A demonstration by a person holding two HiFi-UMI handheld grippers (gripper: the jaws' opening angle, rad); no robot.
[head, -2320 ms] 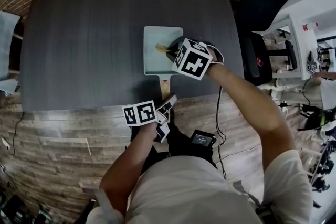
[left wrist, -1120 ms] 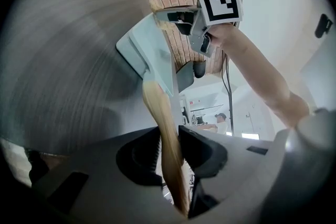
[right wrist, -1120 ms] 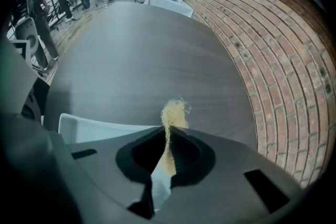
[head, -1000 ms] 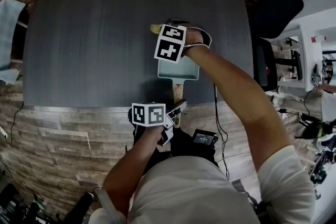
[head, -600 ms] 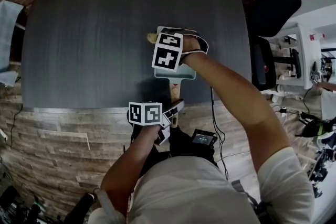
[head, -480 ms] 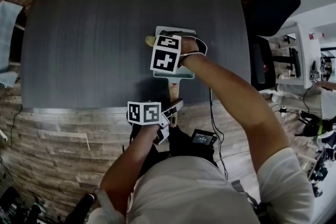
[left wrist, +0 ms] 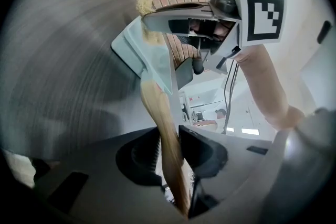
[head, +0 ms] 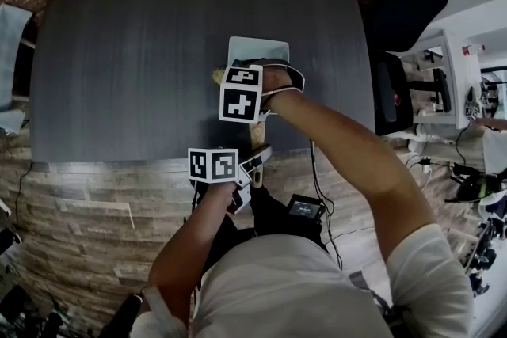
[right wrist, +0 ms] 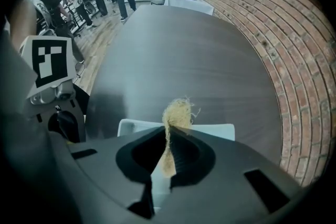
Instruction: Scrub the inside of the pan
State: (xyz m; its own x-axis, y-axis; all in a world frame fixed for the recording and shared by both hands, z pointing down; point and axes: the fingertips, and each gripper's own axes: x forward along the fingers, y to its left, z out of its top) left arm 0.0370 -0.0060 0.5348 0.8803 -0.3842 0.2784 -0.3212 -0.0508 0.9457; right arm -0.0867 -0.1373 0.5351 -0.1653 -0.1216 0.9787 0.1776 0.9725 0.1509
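Scrubbing the pan (head: 257,49), which sits on the dark table (head: 142,28) near its front edge, its wooden handle (left wrist: 159,107) pointing toward the person. The left gripper (left wrist: 170,147) is clamped on that handle, one jaw pressing each side. The right gripper (right wrist: 169,136) pinches a yellowish scrubber (right wrist: 177,112), whose frayed tip sticks out beyond the jaws at the pan's left rim.

To scrub well, the scrubber should probably come in off the rim and press flat on the pan floor. Short overlapping strokes should reach the corners, while the left grip stops the handle sliding or twisting. Heavy pressure near an edge could tip the pan.

Pose: the right forearm (head: 341,154) reaches forward over the table edge, wrist bent inward, gripper pointing left. The left forearm (head: 198,233) is tucked close to the body, gripper at the table's edge.
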